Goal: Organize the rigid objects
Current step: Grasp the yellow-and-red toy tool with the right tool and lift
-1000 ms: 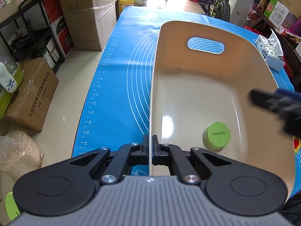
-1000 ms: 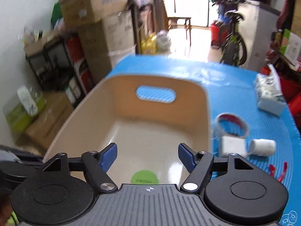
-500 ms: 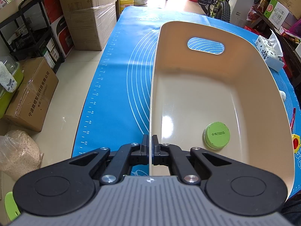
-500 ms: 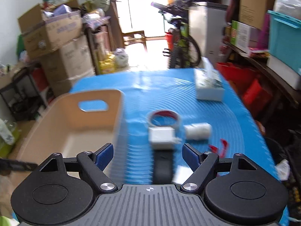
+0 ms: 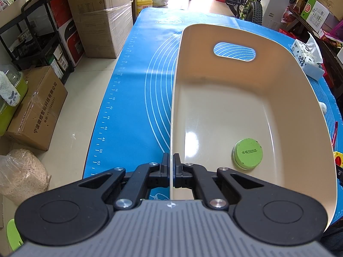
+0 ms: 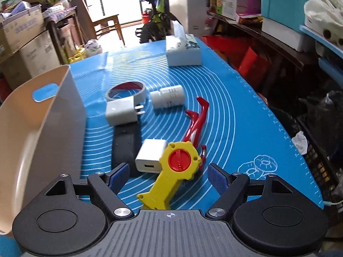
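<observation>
Beige bin: near-left rim clamped by left gripper, steadying it; green tin inside. Right gripper: jaws wide, empty, over yellow toy.

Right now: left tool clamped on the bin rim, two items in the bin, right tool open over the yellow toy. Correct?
Not quite. The left wrist view shows only one item in the beige bin: the green round tin. The rest holds: the left tool is clamped on the bin's rim, and the right wrist view shows the right tool open over the yellow toy.
</observation>
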A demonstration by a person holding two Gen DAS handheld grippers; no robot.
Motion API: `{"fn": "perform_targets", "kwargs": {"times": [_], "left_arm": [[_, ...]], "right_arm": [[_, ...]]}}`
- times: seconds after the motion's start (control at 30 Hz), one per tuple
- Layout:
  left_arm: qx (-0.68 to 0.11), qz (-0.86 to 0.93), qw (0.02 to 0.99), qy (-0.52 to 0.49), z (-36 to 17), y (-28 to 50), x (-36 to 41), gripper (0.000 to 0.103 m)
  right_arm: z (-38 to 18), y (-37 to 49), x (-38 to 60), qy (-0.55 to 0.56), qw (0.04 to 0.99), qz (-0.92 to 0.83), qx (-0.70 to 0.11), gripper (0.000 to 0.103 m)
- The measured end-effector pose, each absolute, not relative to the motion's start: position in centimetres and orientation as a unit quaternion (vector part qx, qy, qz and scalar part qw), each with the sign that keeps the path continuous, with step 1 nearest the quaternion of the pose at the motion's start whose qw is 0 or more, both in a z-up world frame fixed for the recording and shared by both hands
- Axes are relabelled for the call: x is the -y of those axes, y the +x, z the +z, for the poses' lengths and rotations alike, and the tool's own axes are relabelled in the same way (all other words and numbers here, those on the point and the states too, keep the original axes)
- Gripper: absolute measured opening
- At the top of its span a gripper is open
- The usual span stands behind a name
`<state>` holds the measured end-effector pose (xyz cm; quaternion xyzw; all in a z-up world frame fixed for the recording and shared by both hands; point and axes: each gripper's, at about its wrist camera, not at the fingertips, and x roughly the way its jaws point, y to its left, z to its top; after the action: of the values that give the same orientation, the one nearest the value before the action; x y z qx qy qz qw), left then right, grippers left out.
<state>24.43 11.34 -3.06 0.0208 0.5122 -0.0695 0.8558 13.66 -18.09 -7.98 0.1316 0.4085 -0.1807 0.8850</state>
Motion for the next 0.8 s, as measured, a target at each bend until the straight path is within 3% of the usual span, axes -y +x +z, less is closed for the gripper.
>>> {"fn": "perform_targets", "kwargs": {"times": [0.17,0.37,0.8], "left_arm": [[-0.512,-0.069,0.856,0.021,-3.1,24.4,-11.3,0.004],[-0.512,-0.069,0.856,0.021,-3.1,24.4,-11.2,0.004],[-0.512,-0.069,0.856,0.022,-3.1,24.4,-11.2,0.004]], "right_arm": [[-9.6,14.7,18.1,0.119,0.878,-0.201,-0.417,0.081],[-10.6,14.7,18.5,0.127,0.878,-0.199,-0.416,0.054],[-8.6,12.8,17.8,0.111,0.914,-0.166,-0.353,0.05]]}}
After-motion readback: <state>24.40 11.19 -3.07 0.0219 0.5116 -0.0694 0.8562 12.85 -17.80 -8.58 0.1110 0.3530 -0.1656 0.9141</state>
